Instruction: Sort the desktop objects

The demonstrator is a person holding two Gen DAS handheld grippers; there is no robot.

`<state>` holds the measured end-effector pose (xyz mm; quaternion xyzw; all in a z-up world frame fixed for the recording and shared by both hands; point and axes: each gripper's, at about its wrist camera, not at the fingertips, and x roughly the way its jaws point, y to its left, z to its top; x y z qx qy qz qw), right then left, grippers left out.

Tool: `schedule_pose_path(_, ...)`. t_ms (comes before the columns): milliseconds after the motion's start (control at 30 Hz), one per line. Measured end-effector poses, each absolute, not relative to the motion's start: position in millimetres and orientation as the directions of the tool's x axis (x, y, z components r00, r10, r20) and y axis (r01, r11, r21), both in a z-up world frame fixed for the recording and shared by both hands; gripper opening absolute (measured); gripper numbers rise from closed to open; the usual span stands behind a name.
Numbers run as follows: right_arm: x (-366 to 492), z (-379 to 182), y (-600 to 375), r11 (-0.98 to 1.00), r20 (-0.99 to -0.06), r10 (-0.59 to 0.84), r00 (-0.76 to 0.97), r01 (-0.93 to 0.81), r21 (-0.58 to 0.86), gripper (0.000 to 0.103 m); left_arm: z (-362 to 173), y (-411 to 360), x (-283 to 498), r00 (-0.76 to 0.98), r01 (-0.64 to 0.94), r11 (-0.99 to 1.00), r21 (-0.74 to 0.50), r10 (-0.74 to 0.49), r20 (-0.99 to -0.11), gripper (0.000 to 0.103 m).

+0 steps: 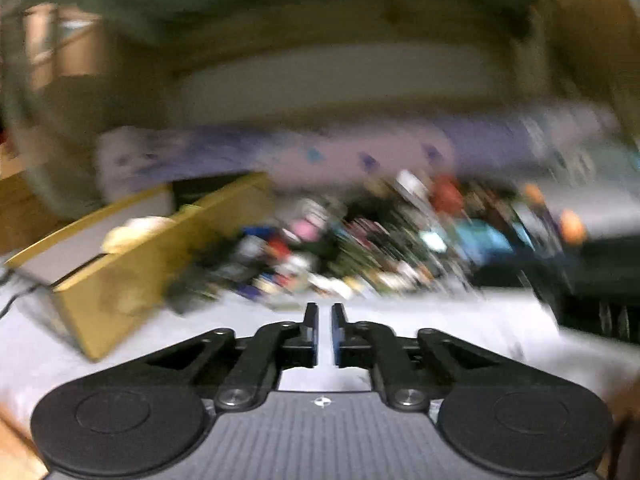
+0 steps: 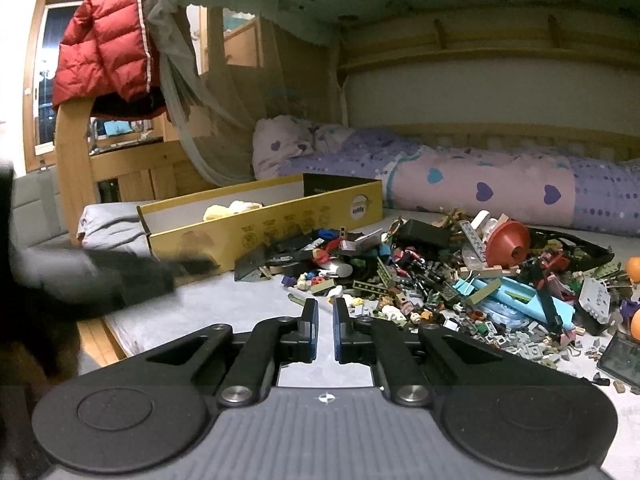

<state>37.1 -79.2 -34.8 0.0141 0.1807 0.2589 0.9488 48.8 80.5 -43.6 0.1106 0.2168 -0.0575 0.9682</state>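
A pile of small toy bricks and parts point(image 2: 440, 280) lies on the grey bed sheet, with a red cone-shaped piece point(image 2: 508, 244) and a light blue tray-like piece point(image 2: 520, 296) in it. A yellow cardboard box point(image 2: 260, 224) stands left of the pile and holds a pale yellow thing point(image 2: 232, 210). My right gripper point(image 2: 326, 312) sits low in front of the pile, jaws nearly closed with a narrow gap, empty. The left wrist view is motion-blurred; it shows the pile point(image 1: 360, 248), the box point(image 1: 132, 264) and my left gripper point(image 1: 325, 316), nearly closed and empty.
A rolled purple quilt with hearts point(image 2: 480, 184) and a pillow point(image 2: 288, 148) lie behind the pile. A red padded jacket point(image 2: 108, 44) hangs on the wooden bed frame at left. Orange balls point(image 2: 634, 268) sit at the far right. A dark blurred shape point(image 2: 132, 280) lies left of the box.
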Motion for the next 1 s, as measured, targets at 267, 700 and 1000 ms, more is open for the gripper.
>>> schedule_pose_path(267,36.1,-31.9,-83.8,0.864,-0.321,0.501,0.804,-0.488,0.128,0.010,-83.7,51.6,63.7,0.856,0.164,0.935,0.313,0.023,-0.516,0.014)
schedule_pose_path(700,31.8,-23.9,-86.9,0.848,-0.290,0.528,0.798,-0.512,0.137,0.010,-81.7,70.9,71.0,0.826,0.131,0.981,0.145,-0.027,-0.564,0.030)
schedule_pose_path(1000,28.3,-25.2,-83.9,0.840,-0.294,0.540,0.789,-0.528,0.125,0.010,-86.9,52.9,67.9,0.827,0.218,0.949,0.230,-0.055,-0.559,0.002)
